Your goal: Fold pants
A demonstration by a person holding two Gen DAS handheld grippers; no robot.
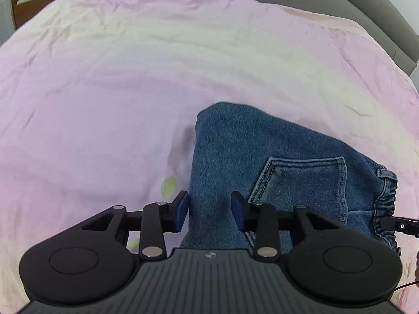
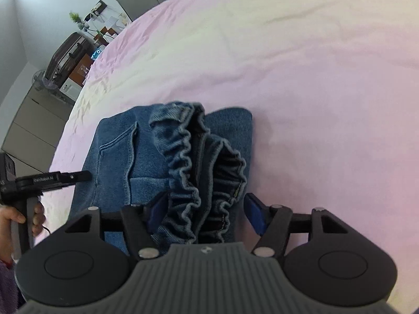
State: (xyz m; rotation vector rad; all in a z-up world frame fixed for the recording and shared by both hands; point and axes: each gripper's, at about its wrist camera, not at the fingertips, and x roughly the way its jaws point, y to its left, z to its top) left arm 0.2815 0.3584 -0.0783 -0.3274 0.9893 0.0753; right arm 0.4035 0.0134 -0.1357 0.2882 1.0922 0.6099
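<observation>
Blue denim pants [image 1: 262,151] lie folded into a compact stack on the pink bedsheet [image 1: 104,91], back pocket [image 1: 301,180] facing up. My left gripper [image 1: 210,213] straddles the stack's near left edge; its blue pads [image 1: 182,213] stand apart with flat denim between them, not pinched. In the right wrist view the pants [image 2: 115,151] show their gathered elastic waistband [image 2: 193,157] bunched upward. My right gripper [image 2: 204,216] is open around that waistband, and the right pad [image 2: 255,218] is off the cloth. The left gripper [image 2: 78,176] reaches in from the left, held by a hand [image 2: 15,217].
The pink sheet [image 2: 314,65] covers the bed all around the pants. A grey headboard [image 1: 379,7] runs along the far right. Beside the bed stand a dark suitcase [image 2: 68,55], a cluttered desk [image 2: 104,26] and grey cabinets [image 2: 34,125].
</observation>
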